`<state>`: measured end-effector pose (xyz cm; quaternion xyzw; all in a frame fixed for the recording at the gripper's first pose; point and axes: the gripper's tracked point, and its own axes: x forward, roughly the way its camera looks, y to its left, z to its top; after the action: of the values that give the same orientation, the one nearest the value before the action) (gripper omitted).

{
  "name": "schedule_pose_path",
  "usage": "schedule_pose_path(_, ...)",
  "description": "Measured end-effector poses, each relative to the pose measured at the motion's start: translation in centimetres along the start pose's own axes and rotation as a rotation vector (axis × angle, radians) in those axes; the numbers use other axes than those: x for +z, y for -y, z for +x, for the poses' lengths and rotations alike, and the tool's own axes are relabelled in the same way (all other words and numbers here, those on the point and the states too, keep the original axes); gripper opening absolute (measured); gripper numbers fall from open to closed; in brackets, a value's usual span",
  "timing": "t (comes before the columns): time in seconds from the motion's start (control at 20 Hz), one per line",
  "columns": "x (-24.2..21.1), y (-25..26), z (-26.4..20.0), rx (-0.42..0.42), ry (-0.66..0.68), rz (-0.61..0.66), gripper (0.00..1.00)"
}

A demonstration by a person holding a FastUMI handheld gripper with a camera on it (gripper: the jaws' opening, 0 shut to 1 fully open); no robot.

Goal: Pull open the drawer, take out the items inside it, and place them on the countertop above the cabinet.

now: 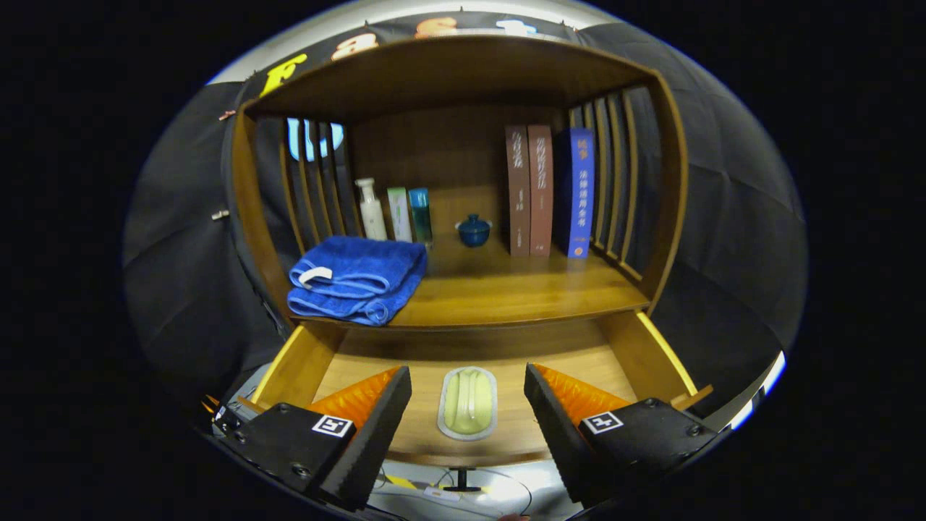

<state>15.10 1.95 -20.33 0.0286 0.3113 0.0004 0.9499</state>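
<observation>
The wooden drawer is pulled out below the cabinet's countertop. On its floor lies a pale green oblong item in a clear wrapper, lengthwise toward the back. My gripper hangs open above the drawer's front part, with the green item in the gap between the two fingers and apart from both. A folded blue towel rests on the countertop's left front corner, overhanging the drawer's left side.
At the back of the countertop stand three bottles, a small blue lidded cup and three upright books. Slatted wooden sides and a top board enclose the shelf. The drawer knob and cables lie below the drawer front.
</observation>
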Motion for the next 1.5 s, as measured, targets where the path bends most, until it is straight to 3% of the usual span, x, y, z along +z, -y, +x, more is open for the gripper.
schedule_pose_path(0.25,-4.1,-0.6,6.4,-0.002,-0.261,-0.001,1.00)
schedule_pose_path(0.45,-6.3,-0.1,9.3,-0.018,-0.354,0.025,0.99)
schedule_pose_path(0.55,-6.8,0.0,10.1,-0.020,-0.371,0.024,0.88)
schedule_pose_path(0.75,-7.4,0.8,11.0,-0.048,-0.381,0.003,0.45)
schedule_pose_path(0.85,-7.3,0.3,11.0,-0.023,-0.388,0.005,0.24)
schedule_pose_path(1.15,-7.3,0.6,9.3,-0.013,-0.367,0.012,0.24)
schedule_pose_path(1.5,-3.6,0.2,3.9,0.024,-0.265,0.027,0.24)
